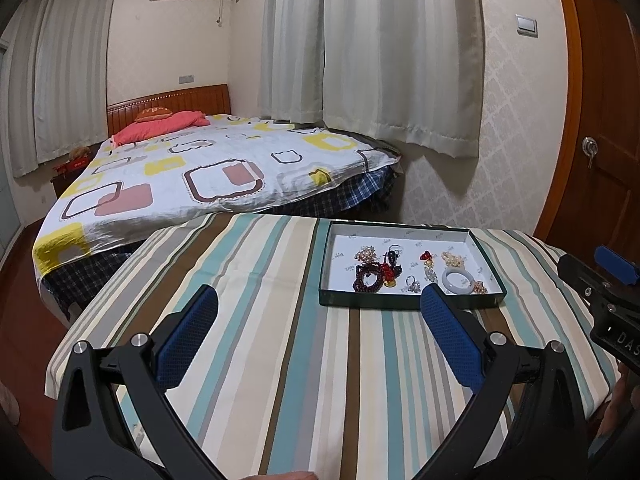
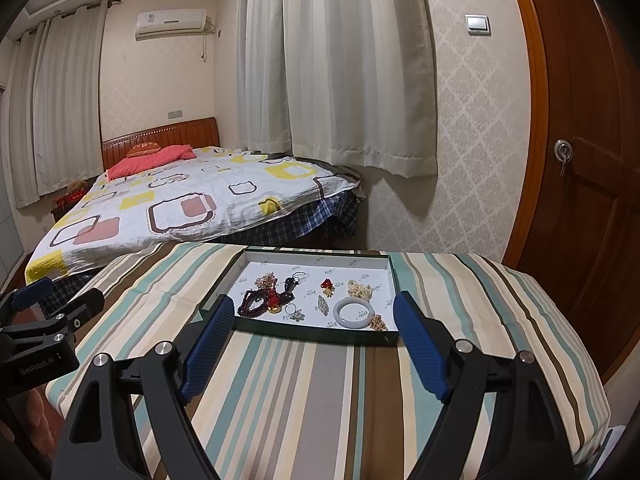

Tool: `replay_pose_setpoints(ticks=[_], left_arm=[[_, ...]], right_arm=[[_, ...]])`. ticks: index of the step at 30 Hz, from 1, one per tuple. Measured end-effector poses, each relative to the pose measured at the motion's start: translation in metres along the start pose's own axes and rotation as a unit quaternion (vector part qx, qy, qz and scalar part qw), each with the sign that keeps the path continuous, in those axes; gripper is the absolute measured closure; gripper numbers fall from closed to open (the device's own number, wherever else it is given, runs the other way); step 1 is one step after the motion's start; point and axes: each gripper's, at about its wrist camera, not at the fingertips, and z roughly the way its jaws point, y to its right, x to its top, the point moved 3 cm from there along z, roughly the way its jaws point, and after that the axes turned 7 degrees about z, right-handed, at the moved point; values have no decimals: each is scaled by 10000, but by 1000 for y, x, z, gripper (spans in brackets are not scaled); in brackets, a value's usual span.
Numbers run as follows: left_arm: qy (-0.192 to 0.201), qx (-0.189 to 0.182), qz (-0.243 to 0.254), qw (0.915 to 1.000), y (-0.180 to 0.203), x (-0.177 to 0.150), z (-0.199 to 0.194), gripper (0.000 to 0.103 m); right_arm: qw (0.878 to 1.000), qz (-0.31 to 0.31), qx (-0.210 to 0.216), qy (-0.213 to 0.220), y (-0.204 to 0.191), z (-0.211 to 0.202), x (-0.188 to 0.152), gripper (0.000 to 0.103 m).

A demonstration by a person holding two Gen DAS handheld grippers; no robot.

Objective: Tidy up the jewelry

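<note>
Striped cloth [image 2: 304,400] covers the table under my two grippers. The jewelry [image 2: 316,300] lies loose in a shallow green tray [image 2: 320,336] ahead. My left gripper [image 1: 320,300] and right gripper [image 2: 314,306] both gape wide, grasping nothing.

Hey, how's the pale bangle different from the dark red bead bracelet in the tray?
The pale bangle is one smooth, solid whitish ring; the dark red bead bracelet is many small maroon beads strung together. The bangle lies toward the tray's right side as a neat open circle, while the bead bracelet sits at the left, bunched against other pieces. Both rest inside the tray, untouched.
</note>
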Motion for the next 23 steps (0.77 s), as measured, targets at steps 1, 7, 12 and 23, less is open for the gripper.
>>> replay_pose_setpoints(ticks=[1, 7, 12, 23], left_arm=[[1, 4, 27, 10000, 2, 0, 1, 4], [15, -182, -39, 9998, 2, -3, 2, 4], [158, -128, -78, 9998, 3, -2, 8, 4], [-835, 172, -279, 9960, -18, -38, 103, 4]], right_arm=[[10000, 6, -3, -6, 0, 0, -1, 24], [10000, 22, -5, -27, 0, 3, -3, 24], [9999, 85, 21, -83, 5, 11, -4, 24], [9947, 448, -876, -304, 95, 79, -9, 19]])
